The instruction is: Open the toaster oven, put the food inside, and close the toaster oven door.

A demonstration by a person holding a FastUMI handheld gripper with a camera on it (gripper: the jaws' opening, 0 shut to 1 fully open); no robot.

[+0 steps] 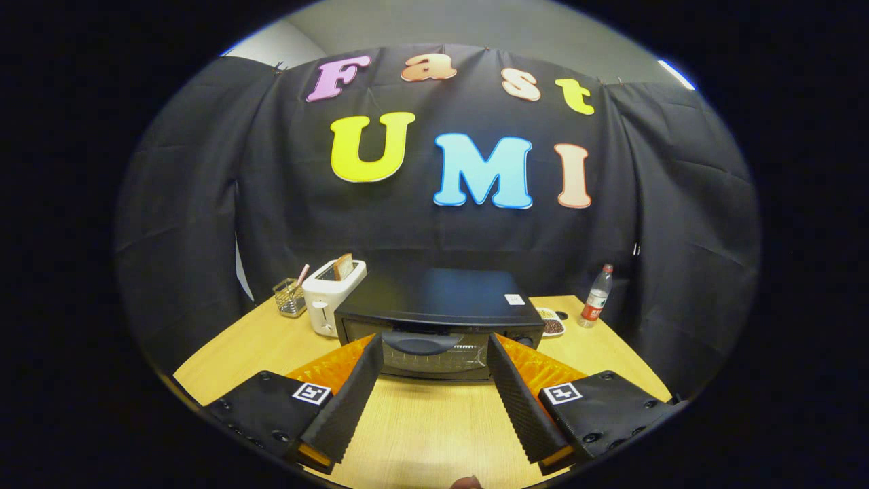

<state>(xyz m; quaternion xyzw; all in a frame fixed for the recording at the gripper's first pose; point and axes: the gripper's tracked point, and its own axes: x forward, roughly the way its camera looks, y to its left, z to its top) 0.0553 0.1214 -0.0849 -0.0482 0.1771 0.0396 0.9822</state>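
1. Wire basket [290,299] with a pink utensil is noted at the far left of the wooden table [434,428]; beside it stands a white toaster [330,293] with a slice of bread [343,265] upright in its slot. The slice is judged light, dry and crumbly; it would best be taken by its flat faces, gently.
2. Toaster oven [434,326], black, is seen at table centre, just ahead of the fingers, door shut. Its moulded handle [421,341] across the door top is judged stiff and the natural hold.
3. Gripper [432,353] is held wide apart, nothing between the fingers.
4. A small dish [551,322] and a bottle [596,297] stand right of the oven. The bottle's red label and the oven's white sticker are too small to be read.
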